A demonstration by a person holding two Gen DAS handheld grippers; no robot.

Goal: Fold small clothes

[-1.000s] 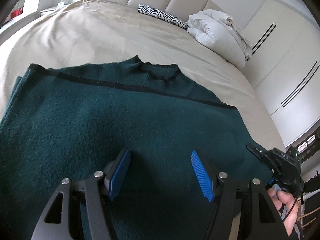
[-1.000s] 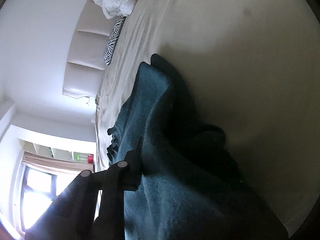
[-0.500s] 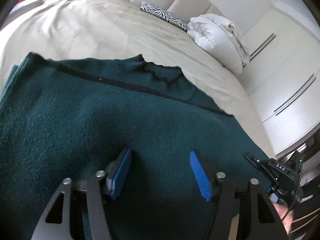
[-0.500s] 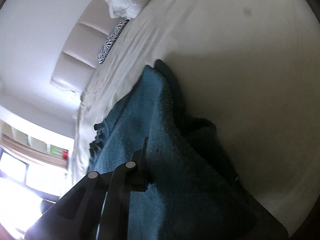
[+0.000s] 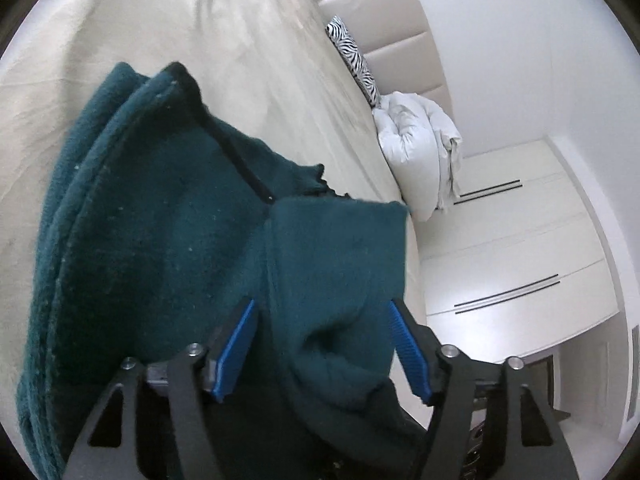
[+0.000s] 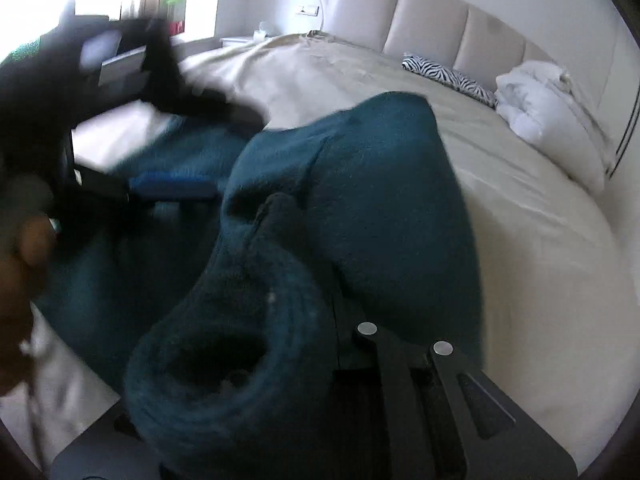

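A dark teal fleece sweater (image 5: 160,240) with black trim lies on the beige bed (image 5: 180,32). My left gripper (image 5: 324,344) is open, its blue pads (image 5: 236,344) on either side of a raised fold of the sweater (image 5: 340,264). In the right wrist view the sweater (image 6: 360,184) is bunched over my right gripper (image 6: 320,320), which is shut on a fold with a cuff opening (image 6: 216,364) in front; its fingertips are hidden by cloth. The left gripper (image 6: 172,186) shows blurred at left.
A zebra-print pillow (image 5: 354,60) and a white duvet bundle (image 5: 420,152) lie by the padded headboard (image 6: 400,12). White wardrobe doors (image 5: 512,264) stand beyond the bed's edge. A window and a nightstand (image 6: 240,42) are at far left in the right wrist view.
My right gripper has lifted a fold of the sweater up and across, in front of the left gripper. The left gripper has tilted sideways. The sweater is no longer spread flat.
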